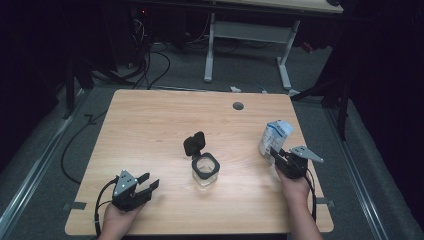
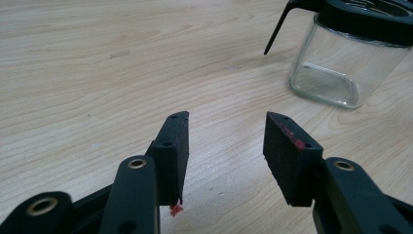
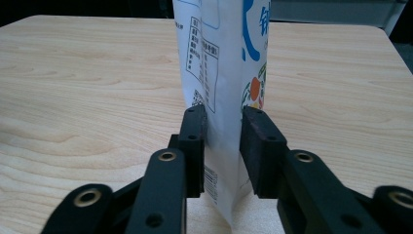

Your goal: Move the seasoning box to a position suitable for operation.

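Now | right gripper (image 3: 224,146) jaws clamped on carton (image 3: 221,63) | left gripper (image 2: 226,146) jaws apart | glass jar (image 1: 205,171) empty, lid open

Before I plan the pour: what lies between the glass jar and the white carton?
In the high view, only bare wooden table separates the glass jar from the white carton.
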Demonstrator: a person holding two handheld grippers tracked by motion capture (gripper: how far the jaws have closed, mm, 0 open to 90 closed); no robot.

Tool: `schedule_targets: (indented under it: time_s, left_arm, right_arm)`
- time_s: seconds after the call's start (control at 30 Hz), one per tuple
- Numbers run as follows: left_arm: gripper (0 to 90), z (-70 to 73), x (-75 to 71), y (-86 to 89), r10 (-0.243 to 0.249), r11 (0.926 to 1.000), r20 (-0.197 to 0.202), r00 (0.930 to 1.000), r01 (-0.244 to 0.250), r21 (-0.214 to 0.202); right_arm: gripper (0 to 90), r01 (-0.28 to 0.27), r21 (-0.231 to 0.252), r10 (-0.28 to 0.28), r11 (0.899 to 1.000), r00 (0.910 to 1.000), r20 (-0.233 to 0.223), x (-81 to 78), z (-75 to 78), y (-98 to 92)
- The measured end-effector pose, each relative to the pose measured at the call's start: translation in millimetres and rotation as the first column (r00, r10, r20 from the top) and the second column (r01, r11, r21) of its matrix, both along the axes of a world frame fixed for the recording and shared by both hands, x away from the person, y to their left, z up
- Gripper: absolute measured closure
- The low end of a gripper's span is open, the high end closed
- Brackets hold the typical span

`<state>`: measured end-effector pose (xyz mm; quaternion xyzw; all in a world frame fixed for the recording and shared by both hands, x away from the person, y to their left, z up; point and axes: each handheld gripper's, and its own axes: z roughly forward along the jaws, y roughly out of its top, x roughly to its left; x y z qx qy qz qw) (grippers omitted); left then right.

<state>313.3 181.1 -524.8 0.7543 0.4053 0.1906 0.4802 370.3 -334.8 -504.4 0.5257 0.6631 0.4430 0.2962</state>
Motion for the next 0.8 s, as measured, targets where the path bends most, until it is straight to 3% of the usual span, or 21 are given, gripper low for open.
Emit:
schedule_targets:
  time_s: [0.3,0.4,0.63,0.8]
  left_arm:
    - [52.2,-0.4,-1.3,-2.9,-0.013,0.9999,0.004,0.9999,0.013,0.011]
    - [52.2,-1.1,-0.9,-3.1,-0.014,0.9998,0.002,0.9999,0.014,0.011]
    - [52.2,-1.1,-1.0,-3.0,-0.016,0.9998,0.003,0.9999,0.016,0.012]
    - [51.7,-0.8,-1.9,-3.3,-0.022,0.9997,0.007,0.9997,0.022,0.010]
  right_arm:
    - [82.3,-0.009,-0.043,0.009,0.999,0.9998,0.018,-2.0,1.9,1.3]
    - [85.1,-0.008,-0.037,0.008,0.999,0.9998,0.017,-2.6,2.5,0.6]
    - [86.3,-0.011,-0.076,0.012,0.997,0.9998,0.018,-3.3,4.3,3.4]
    - [86.4,-0.022,-0.074,0.022,0.997,0.9998,0.000,-3.1,7.4,3.6]
